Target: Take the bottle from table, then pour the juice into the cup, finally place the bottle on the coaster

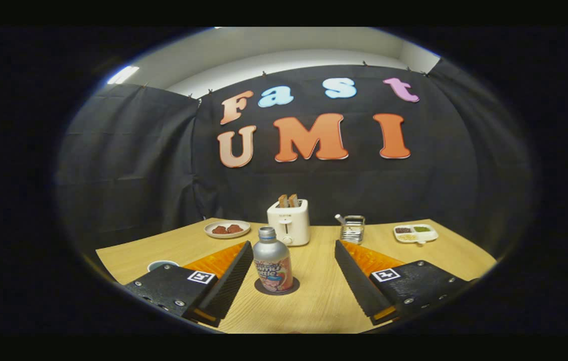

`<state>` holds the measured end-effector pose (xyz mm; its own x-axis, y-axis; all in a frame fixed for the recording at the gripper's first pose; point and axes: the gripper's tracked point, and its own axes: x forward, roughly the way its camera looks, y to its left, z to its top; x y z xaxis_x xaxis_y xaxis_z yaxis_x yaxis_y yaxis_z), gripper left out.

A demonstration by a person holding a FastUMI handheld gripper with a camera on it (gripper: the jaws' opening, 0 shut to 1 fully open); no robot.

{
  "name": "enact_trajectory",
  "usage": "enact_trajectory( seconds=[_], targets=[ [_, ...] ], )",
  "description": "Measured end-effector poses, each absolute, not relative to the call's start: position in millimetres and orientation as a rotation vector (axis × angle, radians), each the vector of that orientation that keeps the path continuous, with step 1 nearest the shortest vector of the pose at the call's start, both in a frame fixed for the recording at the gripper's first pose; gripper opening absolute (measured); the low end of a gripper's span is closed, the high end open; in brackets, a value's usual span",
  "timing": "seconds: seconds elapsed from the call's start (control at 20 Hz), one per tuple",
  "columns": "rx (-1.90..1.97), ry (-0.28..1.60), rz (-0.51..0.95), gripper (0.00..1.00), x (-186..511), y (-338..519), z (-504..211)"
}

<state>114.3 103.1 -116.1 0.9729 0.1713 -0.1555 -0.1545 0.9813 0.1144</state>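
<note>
A silver bottle (pixel 272 260) with a screw cap and a colourful label stands upright on a dark round coaster (pixel 277 289) on the wooden table (pixel 314 301). My gripper (pixel 294 250) is open. The bottle stands between the fingers, close to the left finger (pixel 229 281) and apart from the right finger (pixel 359 281); neither finger presses on it. A dark cup (pixel 162 264) peeks out beyond the left finger's base, mostly hidden by it.
A white toaster (pixel 289 222) with toast stands beyond the bottle. A plate with red pieces (pixel 227 229) lies to its left. A metal holder (pixel 352 229) and a white divided dish (pixel 415 233) sit to its right. Black cloth walls the back.
</note>
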Motion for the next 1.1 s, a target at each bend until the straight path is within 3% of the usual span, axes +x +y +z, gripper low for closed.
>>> enact_trajectory(
  seconds=[0.6,1.1],
  targets=[
    [0.074,0.082,0.014,0.97,34.3,35.1,-42.0],
    [-0.002,0.031,0.022,0.97,19.9,38.9,-6.8]
  ],
)
